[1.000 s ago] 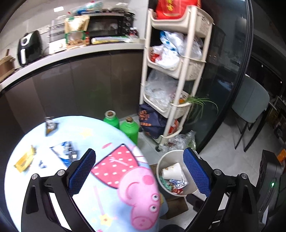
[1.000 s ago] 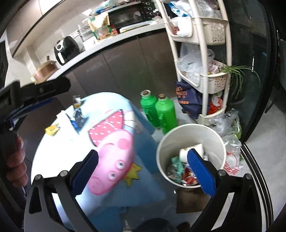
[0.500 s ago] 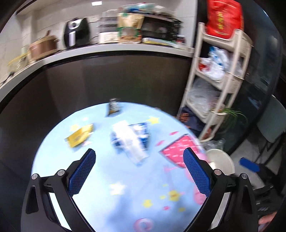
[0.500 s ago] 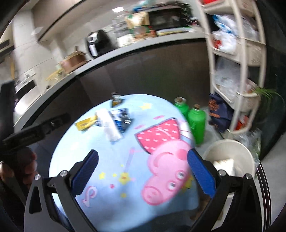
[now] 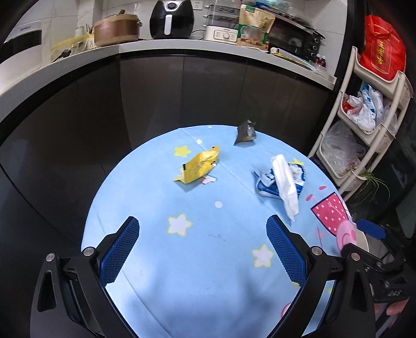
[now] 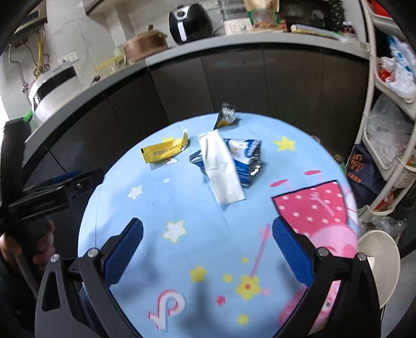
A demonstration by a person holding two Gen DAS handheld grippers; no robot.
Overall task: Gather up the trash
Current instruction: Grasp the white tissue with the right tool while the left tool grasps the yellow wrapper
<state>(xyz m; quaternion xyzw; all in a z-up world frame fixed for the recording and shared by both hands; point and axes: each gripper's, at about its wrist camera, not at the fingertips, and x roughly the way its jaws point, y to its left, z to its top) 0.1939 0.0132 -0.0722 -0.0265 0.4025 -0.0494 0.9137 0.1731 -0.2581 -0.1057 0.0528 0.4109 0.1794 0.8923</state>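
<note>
Trash lies on the round table with a light blue cartoon cloth (image 5: 197, 260): a yellow wrapper (image 5: 199, 167), a white tissue (image 5: 284, 186) across a blue and white packet (image 5: 265, 186), and a small silver wrapper (image 5: 245, 132) at the far edge. The same items show in the right wrist view: yellow wrapper (image 6: 163, 152), tissue (image 6: 221, 167), blue packet (image 6: 247, 158), silver wrapper (image 6: 226, 115). My left gripper (image 5: 202, 247) is open and empty above the table's near part. My right gripper (image 6: 208, 249) is open and empty, also over the near part. The white trash bin (image 6: 379, 257) stands at the table's right.
A dark cabinet with a white counter (image 5: 182, 49) curves behind the table, carrying an air fryer (image 5: 171, 19) and other appliances. A beige storage rack (image 5: 364, 117) full of bags stands at the right. The left gripper and hand show at the left of the right wrist view (image 6: 39, 197).
Both grippers have swung left, from over the trash bin and the table's right edge to face the table top and its trash. Both stay open and empty.
</note>
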